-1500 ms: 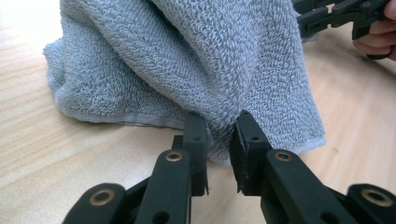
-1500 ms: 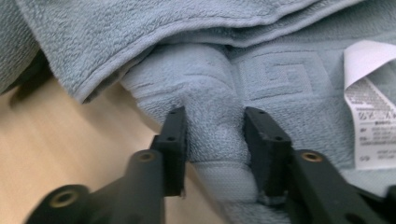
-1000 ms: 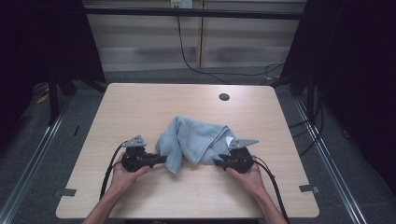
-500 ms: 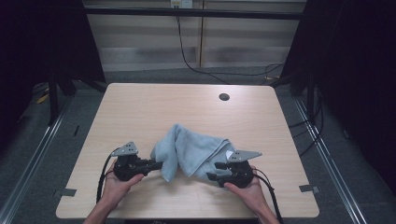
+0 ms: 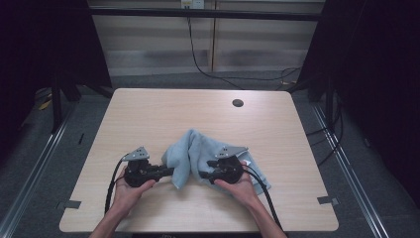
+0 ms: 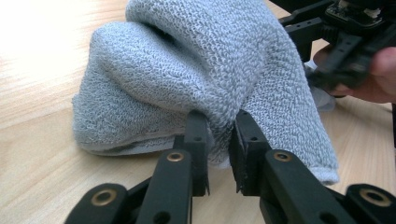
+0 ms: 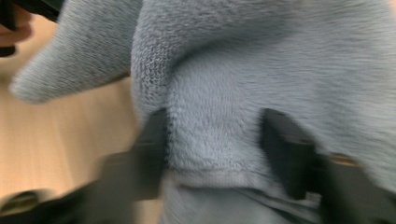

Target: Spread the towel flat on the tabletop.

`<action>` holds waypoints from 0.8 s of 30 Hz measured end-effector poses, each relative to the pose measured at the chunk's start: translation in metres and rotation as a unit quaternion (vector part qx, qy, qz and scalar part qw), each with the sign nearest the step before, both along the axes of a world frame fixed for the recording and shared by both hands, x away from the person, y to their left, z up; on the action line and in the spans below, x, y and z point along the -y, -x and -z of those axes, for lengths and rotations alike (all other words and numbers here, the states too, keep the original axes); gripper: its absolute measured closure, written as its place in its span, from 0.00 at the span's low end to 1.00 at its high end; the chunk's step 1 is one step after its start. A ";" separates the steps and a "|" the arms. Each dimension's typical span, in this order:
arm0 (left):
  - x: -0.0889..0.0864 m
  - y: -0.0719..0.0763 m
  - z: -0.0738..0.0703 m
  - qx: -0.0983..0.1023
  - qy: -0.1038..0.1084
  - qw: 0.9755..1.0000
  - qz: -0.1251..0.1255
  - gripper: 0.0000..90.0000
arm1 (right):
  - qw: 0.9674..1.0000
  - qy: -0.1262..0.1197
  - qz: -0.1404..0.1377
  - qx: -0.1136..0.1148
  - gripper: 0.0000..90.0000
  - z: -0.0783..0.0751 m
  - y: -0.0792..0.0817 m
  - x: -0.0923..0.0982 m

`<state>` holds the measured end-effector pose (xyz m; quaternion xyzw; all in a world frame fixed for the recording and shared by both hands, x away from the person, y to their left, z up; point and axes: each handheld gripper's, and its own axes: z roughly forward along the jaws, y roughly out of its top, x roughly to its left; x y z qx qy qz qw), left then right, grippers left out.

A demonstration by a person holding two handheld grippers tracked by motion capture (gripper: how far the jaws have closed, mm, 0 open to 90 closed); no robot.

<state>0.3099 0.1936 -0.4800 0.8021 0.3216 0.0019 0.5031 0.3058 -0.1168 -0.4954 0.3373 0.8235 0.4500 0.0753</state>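
Since the earlier frame, the right claw (image 5: 204,174) has been carried leftward over the towel (image 5: 195,151). A towel fold is pinched by the left claw (image 5: 171,171). Bunched on the surface (image 5: 148,114), the towel is straddled by the right claw's closing jaws.

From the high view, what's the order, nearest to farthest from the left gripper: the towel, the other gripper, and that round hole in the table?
1. Towel: pinched in the left gripper, just to its right.
2. Right gripper: further right, across the towel's fold.
3. Hole: farthest, up toward the table's far right.
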 end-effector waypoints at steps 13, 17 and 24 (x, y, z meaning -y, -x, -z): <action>-0.010 0.020 -0.021 0.022 0.028 0.999 0.020 0.90 | 0.999 -0.014 -0.032 -0.032 0.71 -0.014 0.043 0.022; -0.012 0.017 -0.020 0.022 0.028 0.999 0.016 0.91 | 0.999 -0.033 -0.024 -0.029 0.72 -0.018 0.041 0.027; -0.016 0.010 -0.030 0.030 0.038 0.999 0.001 0.92 | 0.998 -0.066 -0.014 -0.009 0.80 -0.038 0.034 0.035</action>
